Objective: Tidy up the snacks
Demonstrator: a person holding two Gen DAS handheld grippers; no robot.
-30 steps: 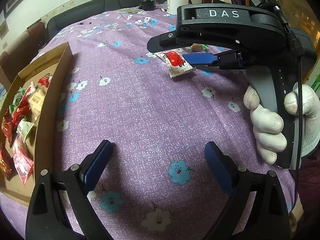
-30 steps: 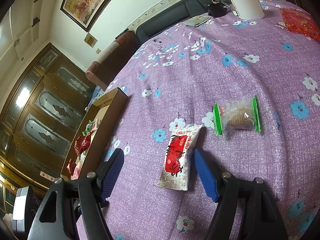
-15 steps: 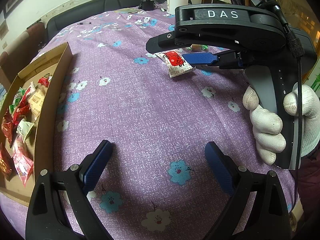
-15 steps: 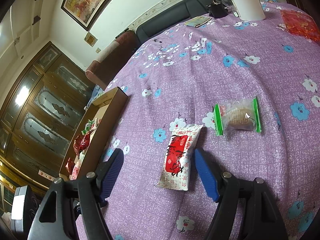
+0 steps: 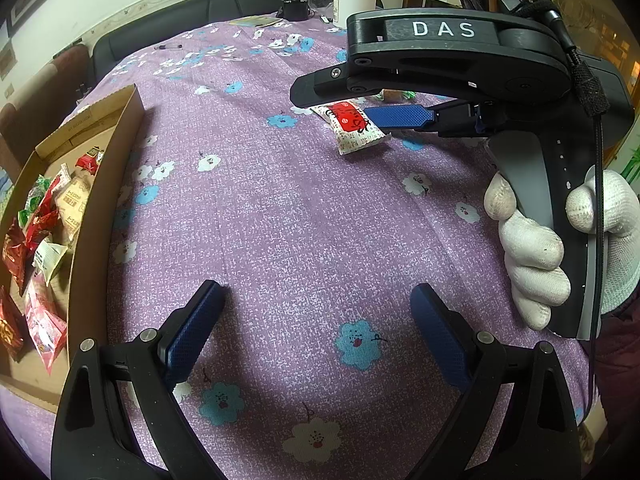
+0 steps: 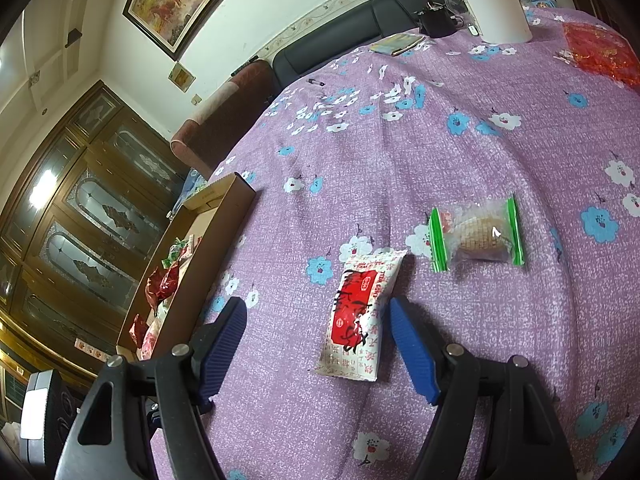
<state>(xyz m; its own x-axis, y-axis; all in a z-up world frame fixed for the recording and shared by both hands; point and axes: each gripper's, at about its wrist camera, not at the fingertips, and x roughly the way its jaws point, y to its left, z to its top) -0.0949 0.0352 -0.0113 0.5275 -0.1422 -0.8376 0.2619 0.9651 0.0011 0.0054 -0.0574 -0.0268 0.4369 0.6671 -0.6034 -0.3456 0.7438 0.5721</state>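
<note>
Nothing has shifted since the earlier frames: the red-and-white packet (image 6: 357, 315) lies flat on the purple flowered tablecloth (image 6: 460, 152) just where it lay a second ago, and both hands have kept still. It sits between the spread fingers of the right gripper (image 6: 316, 336), close against the inner face of the right-hand finger and well clear of the left-hand one. Those jaws stand fairly wide and press on nothing. So the grasp is lined up but not yet made; I judge the pause to be the moment just before closing on the packet.

Just beyond it, apart from it, lies a clear packet with green ends (image 6: 476, 236) holding a round biscuit, also loose on the cloth and probably next in turn.

From the left wrist view the same red-and-white packet (image 5: 354, 126) shows under the right gripper (image 5: 400, 117), which a white-gloved hand (image 5: 532, 248) holds by its handle. The left gripper (image 5: 316, 320) hovers over bare cloth with its fingers wide and nothing between them.

At the left edge of the table stands the cardboard box (image 5: 100, 208), already holding a heap of wrapped snacks (image 5: 44, 236). It is well apart from the two loose packets, so each one needs a carry across the cloth. Because the packet lies off-centre in the jaws, closing may push it sideways before it is pinched.
</note>
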